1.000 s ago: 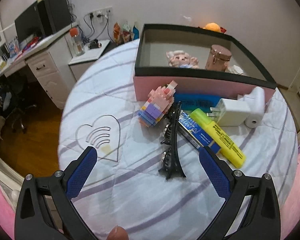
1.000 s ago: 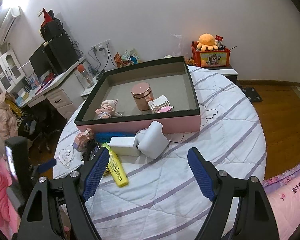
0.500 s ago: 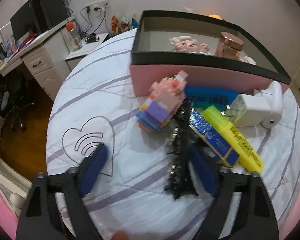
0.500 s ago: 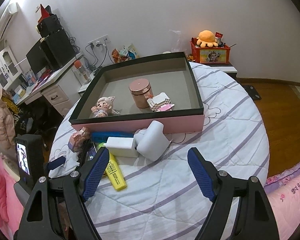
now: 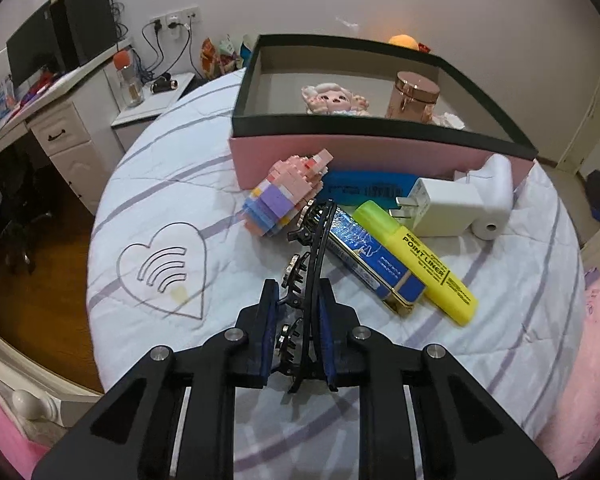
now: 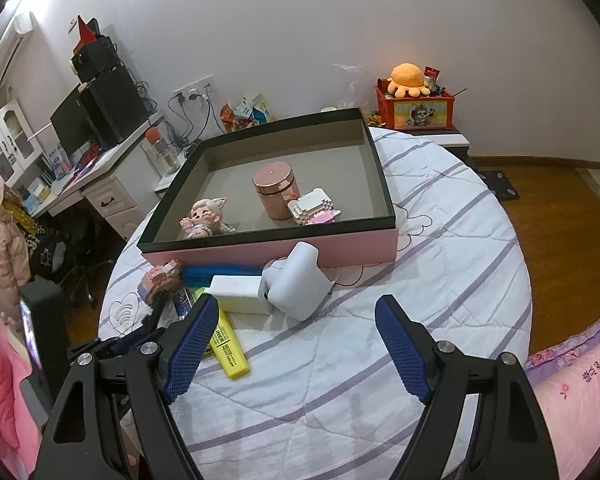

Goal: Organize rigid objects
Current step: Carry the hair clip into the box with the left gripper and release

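My left gripper (image 5: 298, 296) is shut on the near end of a black toothed hair clip (image 5: 316, 240), which lies on the striped bed cover. Beside the clip lie a pink-and-purple brick figure (image 5: 284, 200), a blue box (image 5: 372, 264), a yellow highlighter (image 5: 420, 264), a white charger (image 5: 440, 208) and a white device (image 5: 496, 196). Behind them stands the pink box with a black rim (image 6: 276, 250). It holds a doll (image 6: 204, 216), a copper jar (image 6: 276, 190) and a white-pink brick model (image 6: 314, 212). My right gripper (image 6: 296, 302) hovers open over the cover, nothing between its pads.
A flat blue item (image 5: 364, 188) lies against the pink box wall. A desk with a monitor (image 6: 84, 120) stands to the left. A red toy crate with an orange plush (image 6: 414, 104) sits by the far wall. Wooden floor (image 6: 560, 220) surrounds the round bed.
My left gripper came forward over the hair clip and closed from wide open onto it. The right gripper has stayed put and open.
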A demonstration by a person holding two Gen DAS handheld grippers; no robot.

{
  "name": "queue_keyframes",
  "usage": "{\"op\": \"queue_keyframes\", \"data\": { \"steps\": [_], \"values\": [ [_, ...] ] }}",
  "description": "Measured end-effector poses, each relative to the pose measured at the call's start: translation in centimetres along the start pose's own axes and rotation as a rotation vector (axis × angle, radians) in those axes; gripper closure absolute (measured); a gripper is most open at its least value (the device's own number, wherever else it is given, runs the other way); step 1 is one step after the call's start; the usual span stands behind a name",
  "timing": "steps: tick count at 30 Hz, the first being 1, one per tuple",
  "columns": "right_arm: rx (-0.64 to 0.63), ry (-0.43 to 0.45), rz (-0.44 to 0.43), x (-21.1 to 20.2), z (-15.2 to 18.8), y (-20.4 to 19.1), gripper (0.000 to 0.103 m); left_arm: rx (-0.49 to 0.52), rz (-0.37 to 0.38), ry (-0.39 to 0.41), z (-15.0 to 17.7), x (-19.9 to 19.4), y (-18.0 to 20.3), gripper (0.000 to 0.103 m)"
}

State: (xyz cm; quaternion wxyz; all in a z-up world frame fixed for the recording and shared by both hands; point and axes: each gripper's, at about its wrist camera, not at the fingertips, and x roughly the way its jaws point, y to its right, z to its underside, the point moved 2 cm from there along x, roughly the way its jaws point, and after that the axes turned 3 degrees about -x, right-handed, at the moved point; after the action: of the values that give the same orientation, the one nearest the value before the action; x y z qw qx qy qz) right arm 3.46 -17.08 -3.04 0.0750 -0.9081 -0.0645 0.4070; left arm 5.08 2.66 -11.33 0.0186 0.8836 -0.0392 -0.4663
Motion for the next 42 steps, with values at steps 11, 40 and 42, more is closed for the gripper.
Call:
{"op": "queue_keyframes", "data": {
  "steps": [11, 40, 42],
  "values": [
    [-0.001, 0.004, -0.019, 0.5, -0.5, -0.1, 0.021, -0.011, 0.041, 0.063, -3.3, -3.3, 0.8, 0.084],
    [0.004, 0.023, -0.010, 10.6, -11.7, 2.2, 0.021, 0.008, 0.001, -0.037, -19.9, 11.0, 2.9, 0.083],
    [0.007, 0.017, -0.009, 10.8, -11.6, 2.3, 0.021, 0.011, -0.027, -0.056, -19.8, 11.6, 2.9, 0.076]
  ]
}}
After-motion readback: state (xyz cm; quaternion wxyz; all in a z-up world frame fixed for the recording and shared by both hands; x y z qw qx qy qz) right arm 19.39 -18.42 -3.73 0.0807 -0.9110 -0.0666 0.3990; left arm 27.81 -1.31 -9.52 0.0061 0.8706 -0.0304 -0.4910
